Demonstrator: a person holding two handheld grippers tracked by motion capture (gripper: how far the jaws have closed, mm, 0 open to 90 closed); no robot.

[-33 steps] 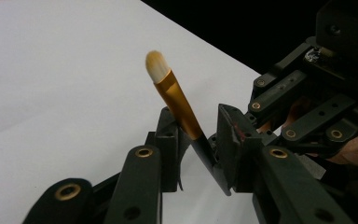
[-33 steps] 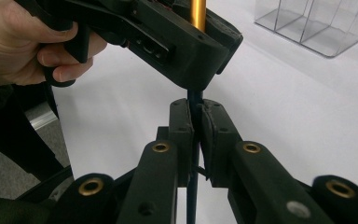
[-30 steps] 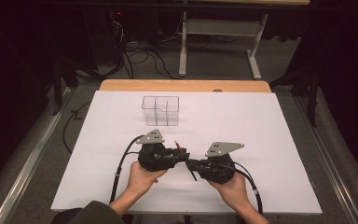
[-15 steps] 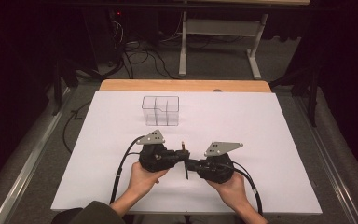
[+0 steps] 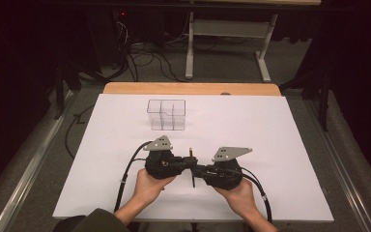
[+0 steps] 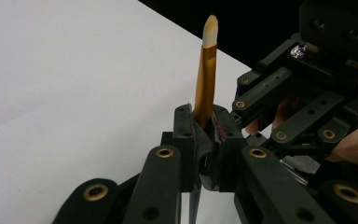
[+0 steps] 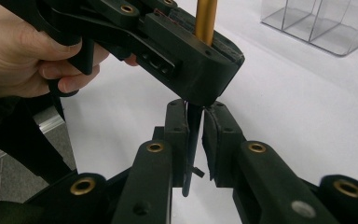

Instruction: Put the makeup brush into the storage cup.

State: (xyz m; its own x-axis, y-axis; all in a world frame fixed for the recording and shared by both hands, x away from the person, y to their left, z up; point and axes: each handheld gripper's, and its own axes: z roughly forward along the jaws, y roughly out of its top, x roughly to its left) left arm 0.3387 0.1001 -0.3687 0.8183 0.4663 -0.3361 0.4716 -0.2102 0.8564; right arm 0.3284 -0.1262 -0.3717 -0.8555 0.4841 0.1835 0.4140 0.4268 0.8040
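While the left gripper point(image 6: 203, 121) is clamped tight on the brush point(image 6: 205, 79), this looks to me like the middle of a handover, not the end of anything. Its jaws pinch the gold part, with the pale tip sticking up past them and the dark handle point(image 7: 190, 140) hanging out below.

The right gripper point(image 7: 196, 121) sits just under the left one, and its jaws are narrow around that handle. They've just been easing open. In the right gripper view the handle lies against one pad and there's a sliver of daylight before the other, so I'd call that grip let go or nearly so. The brush stands upright between the two sets of jaws, off the worktop point(image 5: 270, 125) as far as I can tell.

So what's done, going by this: the brush is picked up and the left jaws have it. What's left, my guess: the right jaws need to back clear of the handle, then the brush has to go somewhere. The clear box point(image 5: 166, 115) with compartments is the obvious spot. It's well beyond both jaws, farther up the worktop, and looks empty, so the actual putting-away hasn't started.
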